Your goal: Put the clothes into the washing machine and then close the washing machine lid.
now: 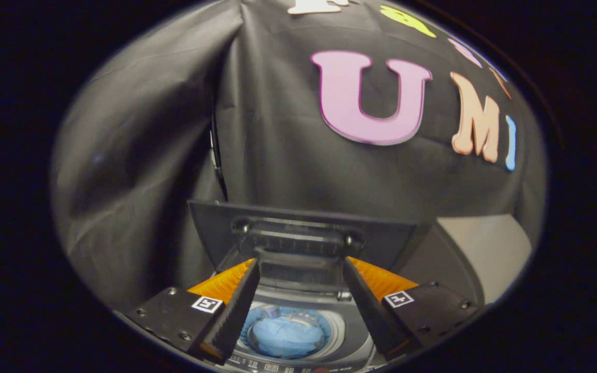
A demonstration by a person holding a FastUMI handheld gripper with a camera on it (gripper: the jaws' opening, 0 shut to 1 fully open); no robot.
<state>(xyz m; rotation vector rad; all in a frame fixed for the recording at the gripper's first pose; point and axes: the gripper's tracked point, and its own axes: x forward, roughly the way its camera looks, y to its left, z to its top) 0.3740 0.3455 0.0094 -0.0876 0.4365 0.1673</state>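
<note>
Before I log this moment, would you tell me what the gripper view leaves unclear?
- Blue clothes in the drum: too blurred to count the garments.
- Washing machine control panel, just below the drum: markings too small, cut by the edge.
- Raised lid: its lower part hides behind the open, empty claw.
- Pale surface beyond the lid: cut off, cannot tell what it is.

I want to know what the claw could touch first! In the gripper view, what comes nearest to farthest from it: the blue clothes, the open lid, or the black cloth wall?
The claw is open, holding nothing.
1. Blue clothes: in the washing machine drum, below and between the fingers.
2. Open lid: standing up just beyond the fingertips.
3. Black cloth wall: behind the lid.
</note>
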